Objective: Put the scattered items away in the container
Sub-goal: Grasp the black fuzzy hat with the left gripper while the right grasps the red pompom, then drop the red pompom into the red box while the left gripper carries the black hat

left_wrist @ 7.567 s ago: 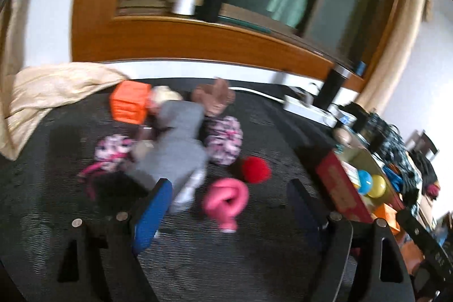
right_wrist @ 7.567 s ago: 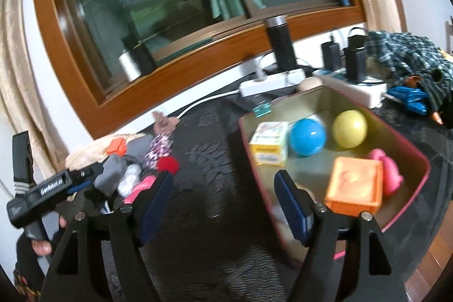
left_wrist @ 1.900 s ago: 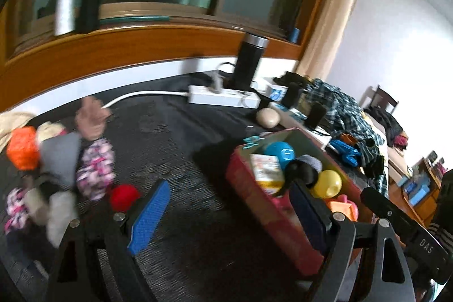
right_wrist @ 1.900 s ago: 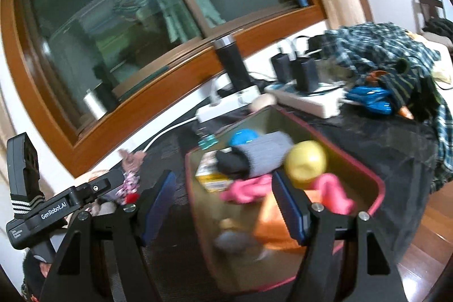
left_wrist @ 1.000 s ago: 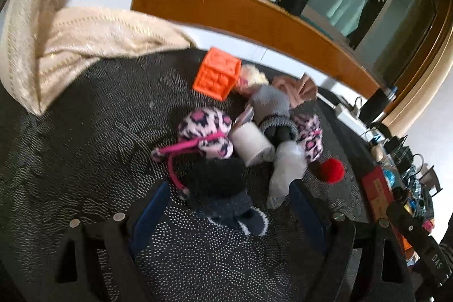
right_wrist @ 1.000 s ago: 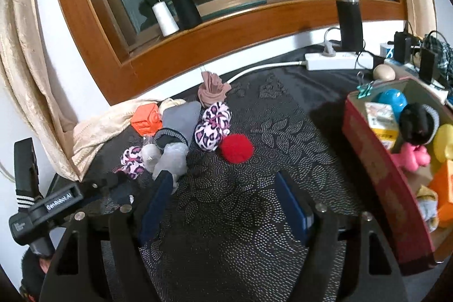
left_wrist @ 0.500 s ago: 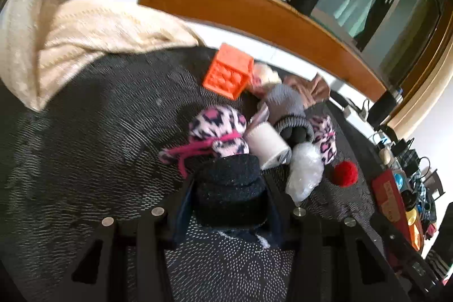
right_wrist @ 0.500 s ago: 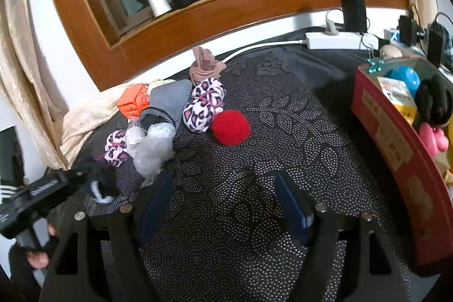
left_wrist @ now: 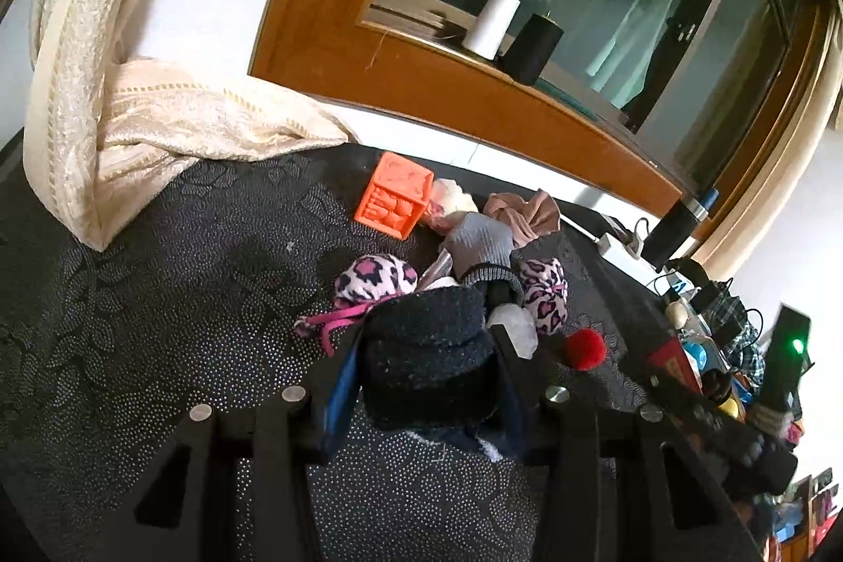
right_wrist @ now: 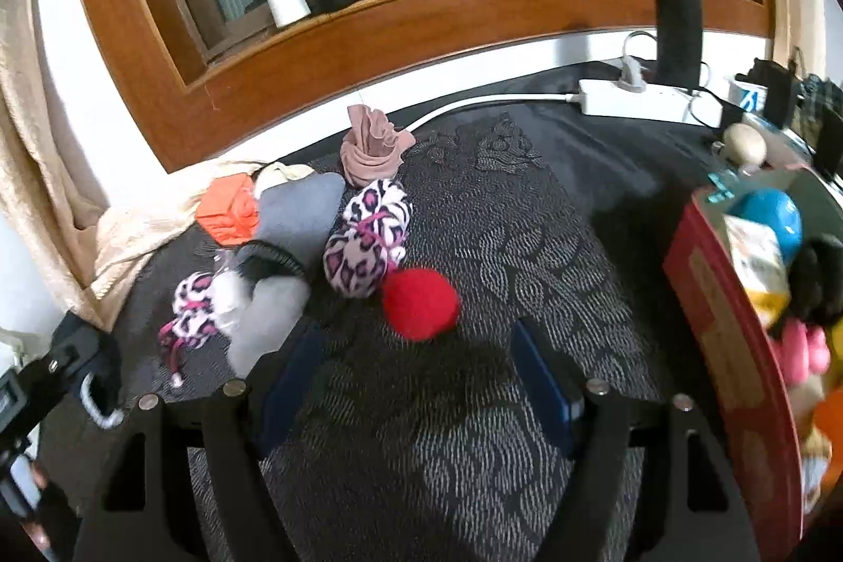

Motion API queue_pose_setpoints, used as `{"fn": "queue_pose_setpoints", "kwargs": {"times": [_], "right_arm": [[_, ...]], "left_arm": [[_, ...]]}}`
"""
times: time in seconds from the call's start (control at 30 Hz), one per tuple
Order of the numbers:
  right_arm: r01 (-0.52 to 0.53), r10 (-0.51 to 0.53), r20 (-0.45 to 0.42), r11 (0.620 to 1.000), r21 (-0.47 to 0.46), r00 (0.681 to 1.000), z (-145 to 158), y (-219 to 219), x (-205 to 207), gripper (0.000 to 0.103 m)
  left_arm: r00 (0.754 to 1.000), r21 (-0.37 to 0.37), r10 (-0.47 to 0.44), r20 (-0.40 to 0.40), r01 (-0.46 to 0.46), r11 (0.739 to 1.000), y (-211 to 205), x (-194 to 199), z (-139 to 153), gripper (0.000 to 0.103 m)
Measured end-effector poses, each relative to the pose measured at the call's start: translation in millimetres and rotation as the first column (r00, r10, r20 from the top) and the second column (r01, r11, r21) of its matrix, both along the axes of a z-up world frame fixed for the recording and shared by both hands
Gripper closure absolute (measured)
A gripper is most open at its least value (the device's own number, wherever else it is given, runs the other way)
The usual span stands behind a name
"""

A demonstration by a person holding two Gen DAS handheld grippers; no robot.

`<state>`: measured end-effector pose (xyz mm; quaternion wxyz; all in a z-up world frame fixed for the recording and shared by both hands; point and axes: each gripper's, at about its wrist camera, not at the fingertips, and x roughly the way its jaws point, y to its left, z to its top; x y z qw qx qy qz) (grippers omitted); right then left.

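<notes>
Left side first: your left gripper [left_wrist: 427,383] is clamped on a dark knit sock bundle [left_wrist: 427,362], jaws pressed into both its flanks, with a loose tail hanging below the grip toward the dark patterned tablecloth [left_wrist: 158,298]. Just beyond it lie a leopard-print sock ball [left_wrist: 375,276], a grey sock [left_wrist: 479,240], an orange block [left_wrist: 398,196] and, nearer the middle, a red pompom [right_wrist: 420,303]. Your right gripper [right_wrist: 416,377] is spread wide and holds nothing, the pompom sitting just ahead of its fingertips. Far right stands the red container [right_wrist: 722,325], already holding a blue ball [right_wrist: 772,212], a small carton [right_wrist: 756,256] and a pink toy [right_wrist: 803,348]. Risks, as I judge them: the bundle is soft and may slip if you swing fast; its hanging tail could drag the pink cord of the leopard ball along; the container looks crowded, so a careless drop may roll off the heap and out; and your two grippers work near each other, so their paths could cross. Against half a second ago, the left jaws were already shut on the bundle, which now looks lifted, nearer the lens and covering more of the pile; a second ago they were open around it. The right gripper has come closer to the pompom.
</notes>
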<state>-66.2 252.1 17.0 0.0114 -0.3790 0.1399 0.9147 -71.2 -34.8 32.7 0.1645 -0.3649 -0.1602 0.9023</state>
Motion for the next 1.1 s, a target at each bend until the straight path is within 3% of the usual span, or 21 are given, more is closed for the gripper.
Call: {"fn": "queue_pose_setpoints", "kwargs": {"times": [0.1, 0.37, 0.63, 0.8, 1.1], "right_arm": [[0.003, -0.004, 0.032, 1.0, 0.019, 0.999, -9.6, -0.1, -19.8, 0.031], [-0.02, 0.019, 0.101, 1.0, 0.005, 0.995, -39.1, -2.2, -41.8, 0.061], [-0.005, 0.006, 0.022, 1.0, -0.025, 1.0, -18.3, -0.5, -19.1, 0.063], [0.02, -0.022, -0.048, 0.999, -0.035, 0.999, 6.4, 12.1, 16.4, 0.063], [0.178, -0.179, -0.124, 0.984, -0.014, 0.976, 41.3, 79.8, 89.8, 0.063]], "left_arm": [[1.0, -0.003, -0.002, 0.009, 0.002, 1.0, -0.1, 0.1, -2.9, 0.056], [0.999, -0.016, -0.013, 0.043, 0.014, 1.0, 4.5, -4.2, -12.3, 0.056], [0.998, -0.029, -0.028, 0.051, 0.029, 0.999, 11.5, -3.9, -16.5, 0.056], [0.998, -0.035, -0.043, 0.054, 0.045, 0.998, 16.8, -2.1, -18.1, 0.056], [0.996, -0.05, -0.081, 0.039, 0.083, 0.995, 31.2, 6.6, -15.1, 0.056]]}}
